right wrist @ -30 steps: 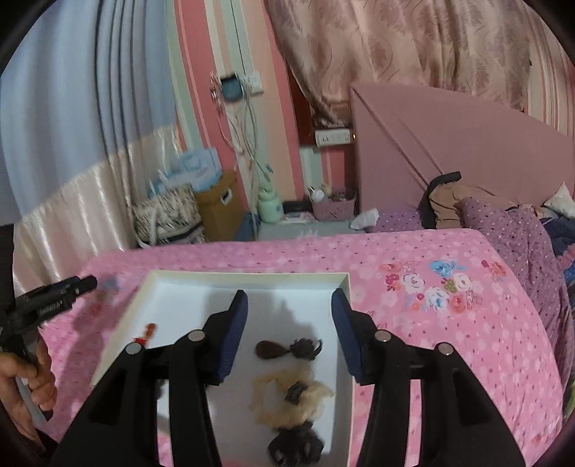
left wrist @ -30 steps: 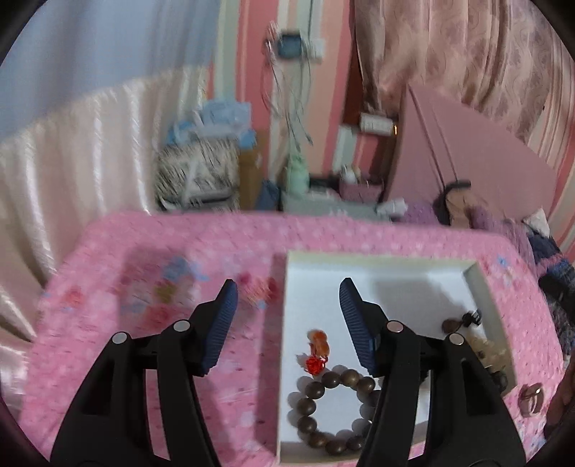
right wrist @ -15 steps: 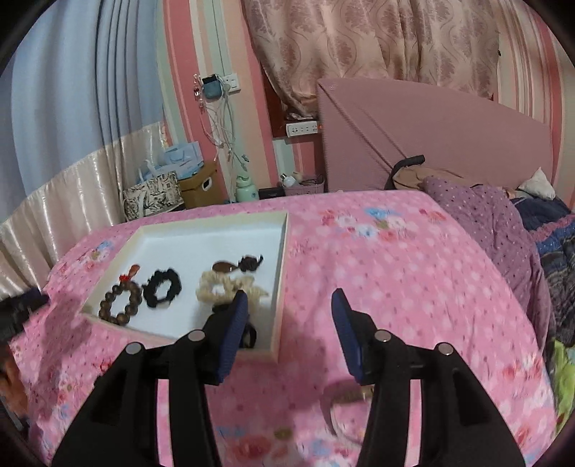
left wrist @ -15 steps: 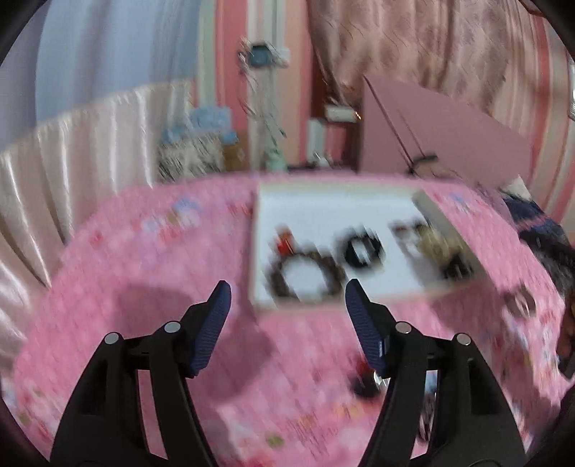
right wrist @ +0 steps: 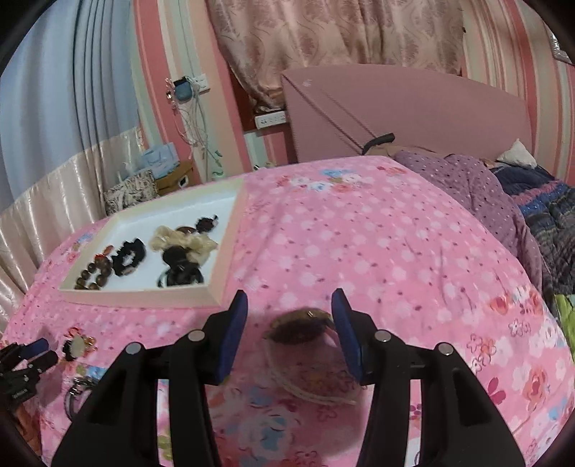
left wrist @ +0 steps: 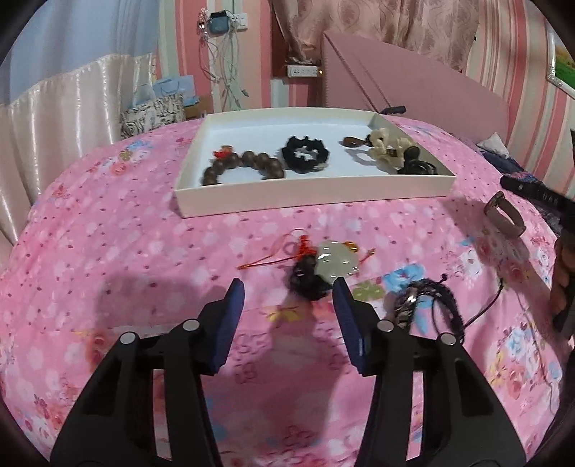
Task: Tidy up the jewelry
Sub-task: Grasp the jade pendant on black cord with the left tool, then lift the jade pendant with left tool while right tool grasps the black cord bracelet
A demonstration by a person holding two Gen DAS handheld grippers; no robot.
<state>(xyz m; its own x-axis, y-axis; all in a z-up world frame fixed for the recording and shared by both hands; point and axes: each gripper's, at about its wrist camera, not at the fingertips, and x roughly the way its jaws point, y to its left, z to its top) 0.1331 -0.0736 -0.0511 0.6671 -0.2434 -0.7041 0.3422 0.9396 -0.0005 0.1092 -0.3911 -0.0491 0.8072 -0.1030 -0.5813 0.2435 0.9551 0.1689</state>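
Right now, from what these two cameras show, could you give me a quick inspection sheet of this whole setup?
Surface: pink floral bedspread, wrinkled.
Job's things: white tray holds a brown bead bracelet, a black scrunchie, a cream scrunchie and dark hair ties. Loose on the bedspread: pale pendant on red cord, dark corded bracelets, brown band.
Clutter: nothing seen on the bedspread beyond the jewelry.
Grippers: left hand-held gripper jaws closing, nothing between the pads; right hand-held gripper open above the brown band.
Cables: charger leads hang from a wall socket.
Surroundings: curtains, striped wall, pink headboard, folded blankets.
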